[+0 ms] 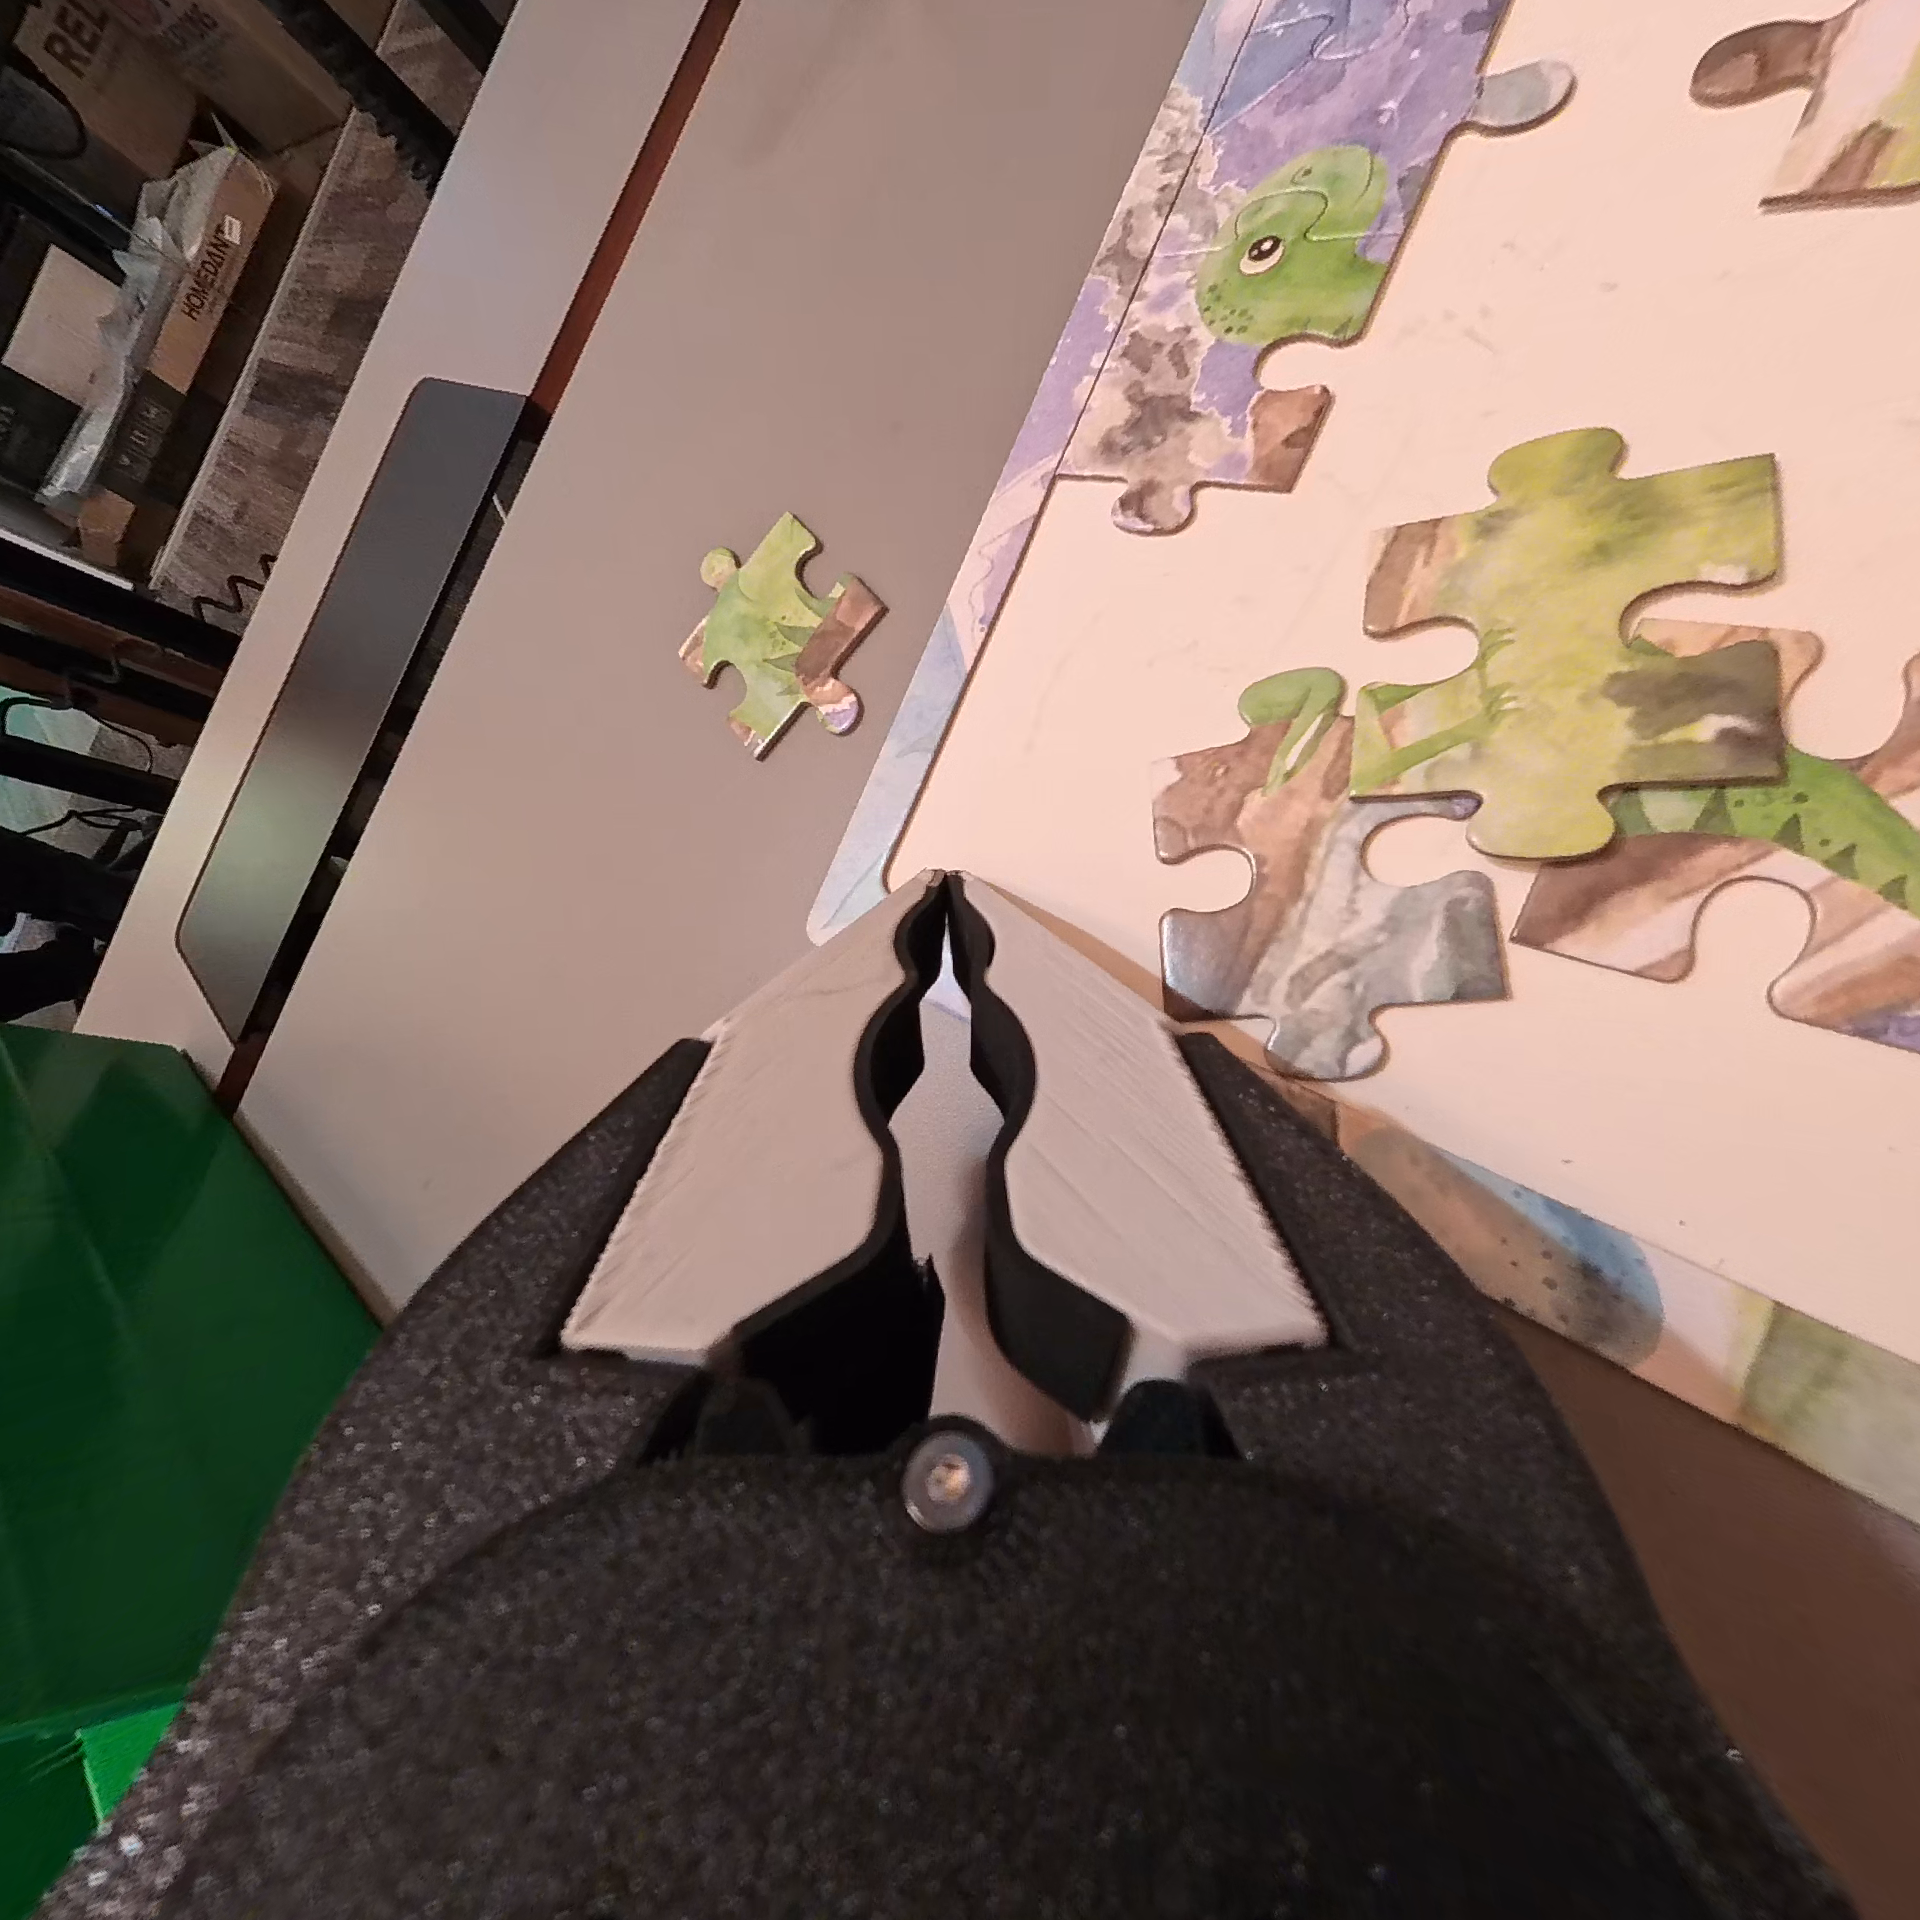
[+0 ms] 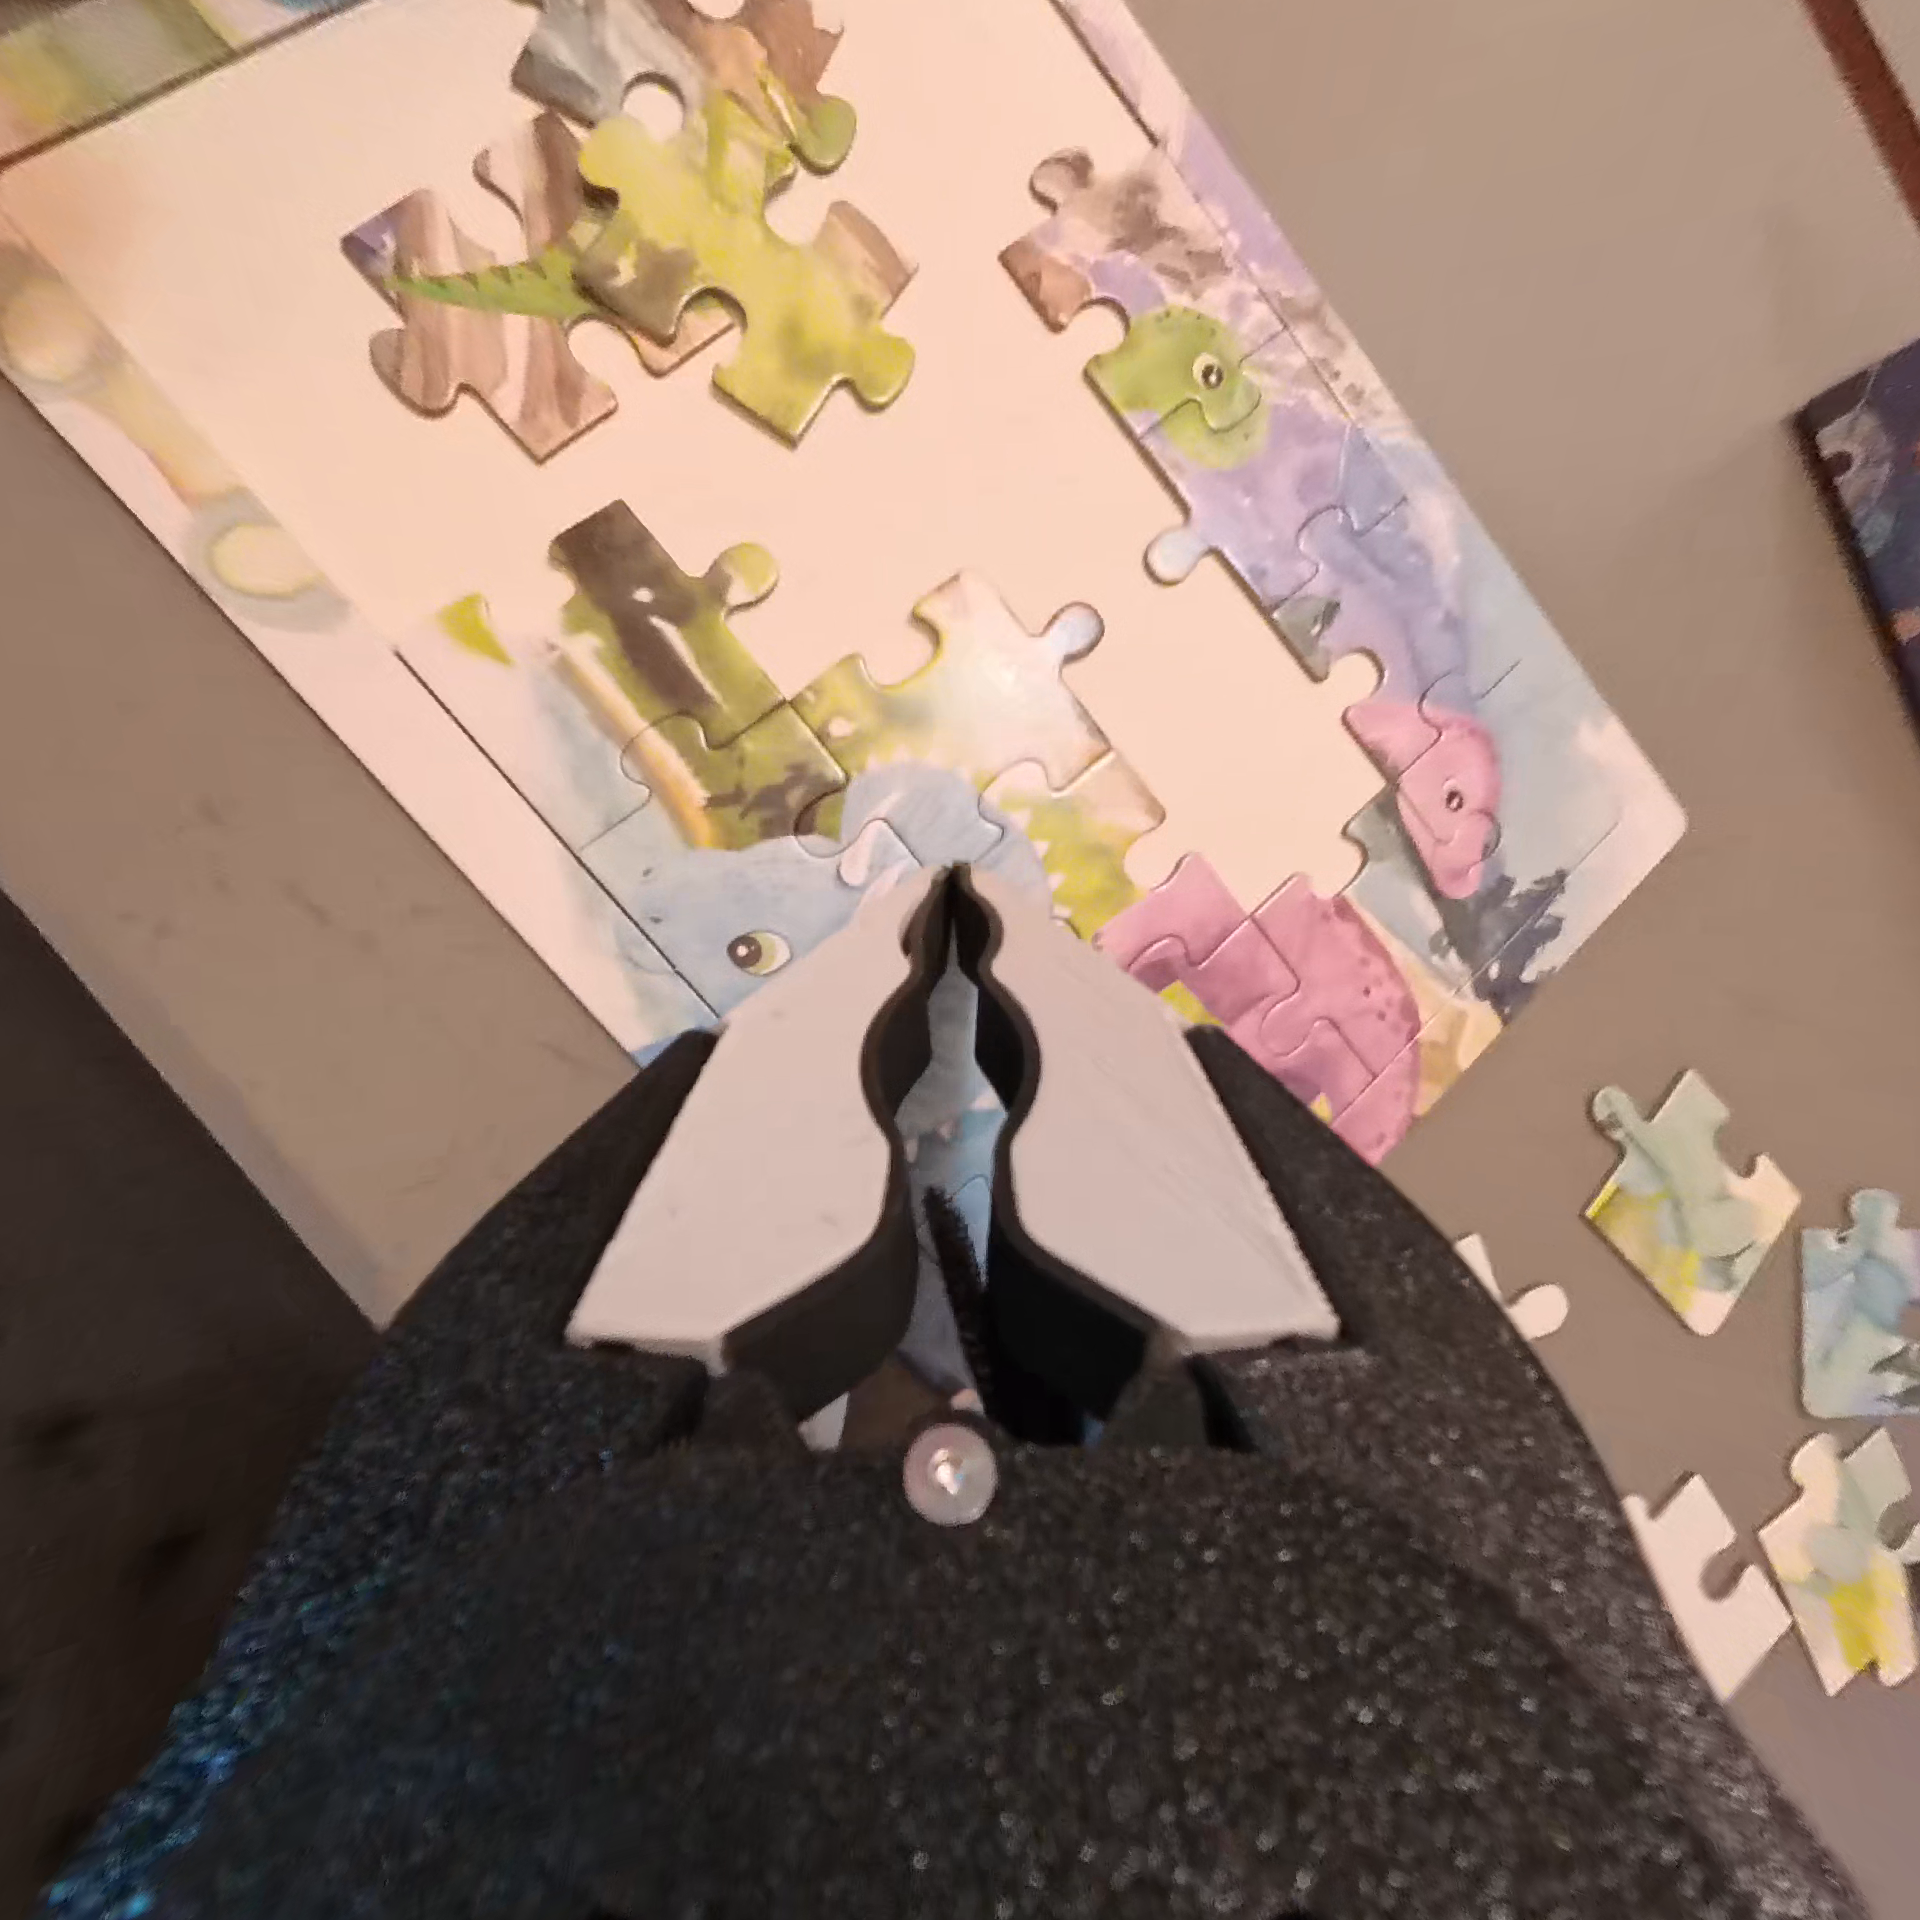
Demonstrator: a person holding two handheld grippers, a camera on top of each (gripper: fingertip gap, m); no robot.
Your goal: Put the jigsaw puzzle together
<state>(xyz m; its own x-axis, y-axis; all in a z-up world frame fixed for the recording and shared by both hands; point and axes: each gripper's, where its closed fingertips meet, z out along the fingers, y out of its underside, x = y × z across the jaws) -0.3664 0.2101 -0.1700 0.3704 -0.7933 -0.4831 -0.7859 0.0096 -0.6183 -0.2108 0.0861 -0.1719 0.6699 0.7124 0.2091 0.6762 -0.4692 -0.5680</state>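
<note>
I see the puzzle board point(image 2: 260, 488) across the table point(image 2: 260, 831), half filled, loose pieces point(image 2: 727, 281) piled inside it. Both grippers, left point(image 1: 943, 883) and right point(image 2: 953, 875), have fingers together, empty. Pieces look light, thin and stiff; I'd pinch a lifted edge.

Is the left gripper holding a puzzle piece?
No, the left gripper is shut with nothing between its fingertips, and the nearest loose piece lies apart on the grey table.

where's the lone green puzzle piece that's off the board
In the left wrist view the lone green puzzle piece lies flat on the grey table, just left of the puzzle board and ahead of the left gripper.
</note>
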